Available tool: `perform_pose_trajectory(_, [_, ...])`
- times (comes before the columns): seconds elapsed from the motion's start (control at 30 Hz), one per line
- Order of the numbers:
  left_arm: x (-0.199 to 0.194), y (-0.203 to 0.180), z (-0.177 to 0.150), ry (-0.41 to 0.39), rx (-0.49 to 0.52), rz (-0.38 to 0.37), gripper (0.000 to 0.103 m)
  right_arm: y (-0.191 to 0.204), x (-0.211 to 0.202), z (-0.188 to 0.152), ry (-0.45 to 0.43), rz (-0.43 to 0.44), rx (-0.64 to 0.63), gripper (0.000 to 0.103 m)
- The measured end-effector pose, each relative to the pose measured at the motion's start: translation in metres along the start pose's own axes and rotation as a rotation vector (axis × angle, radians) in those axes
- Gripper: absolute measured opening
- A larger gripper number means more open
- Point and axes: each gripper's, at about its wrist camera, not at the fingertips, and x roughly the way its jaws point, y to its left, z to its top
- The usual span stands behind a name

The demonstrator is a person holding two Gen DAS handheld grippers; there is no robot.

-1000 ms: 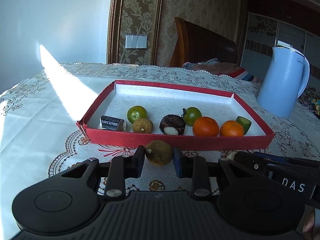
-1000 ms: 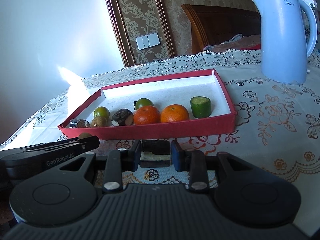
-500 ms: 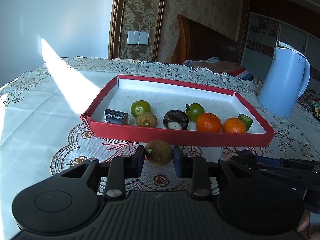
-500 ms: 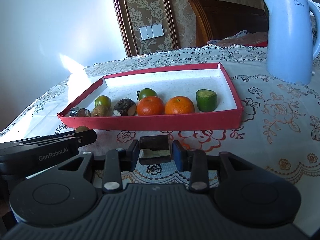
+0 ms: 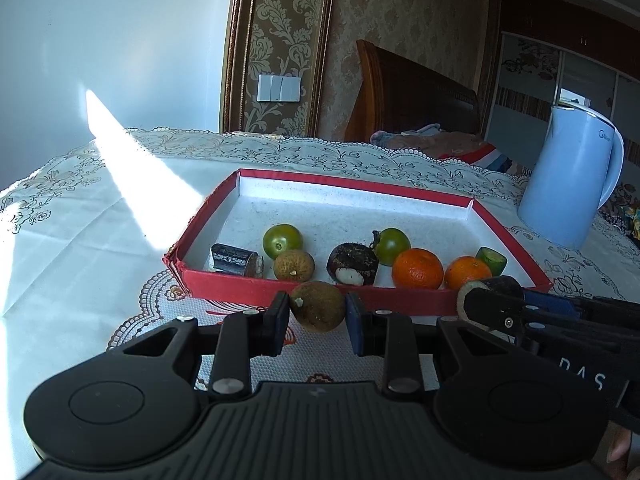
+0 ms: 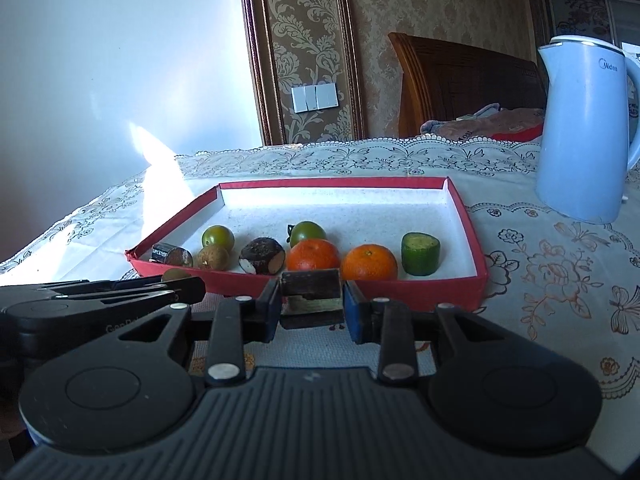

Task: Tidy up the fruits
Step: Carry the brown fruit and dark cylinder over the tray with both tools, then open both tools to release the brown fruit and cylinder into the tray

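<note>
Holding a round brown fruit (image 5: 318, 306), the left gripper (image 5: 318, 314) is clamped on it before the red tray (image 5: 400, 302); the right gripper (image 6: 311, 307) clamps a dark piece (image 6: 311, 298), and either may strike the tray wall and slip out

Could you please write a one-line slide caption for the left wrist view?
Left tool grips a round brown fruit before a red cardboard tray of fruits.

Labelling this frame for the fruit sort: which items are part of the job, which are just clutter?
Job: red tray; brown fruit in left gripper; dark chunk in right gripper; two oranges; green tomatoes.

Clutter: blue kettle, lace tablecloth.
</note>
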Motion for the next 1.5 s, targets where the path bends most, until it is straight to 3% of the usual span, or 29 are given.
perform_pose_trajectory(0.3, [0.021,-0.013,0.033,-0.054,0.025,0.079,0.029,-0.008,0.020,0.031,-0.050,-0.040,-0.003,0.031])
perform_pose_trajectory(0.63, [0.056,-0.016,0.045,-0.027,0.018,0.156,0.030,-0.014,0.050,0.040,-0.026,-0.093,-0.005,0.031])
perform_pose_trajectory(0.93, [0.072,-0.015,0.045,0.014,0.021,0.168,0.030,-0.017,0.071,0.039,0.027,-0.104,0.010,0.031])
perform_pose_trajectory(1.5, [0.080,-0.028,0.047,0.009,0.049,0.184,0.030,-0.017,0.077,0.035,0.020,-0.104,0.012,0.031])
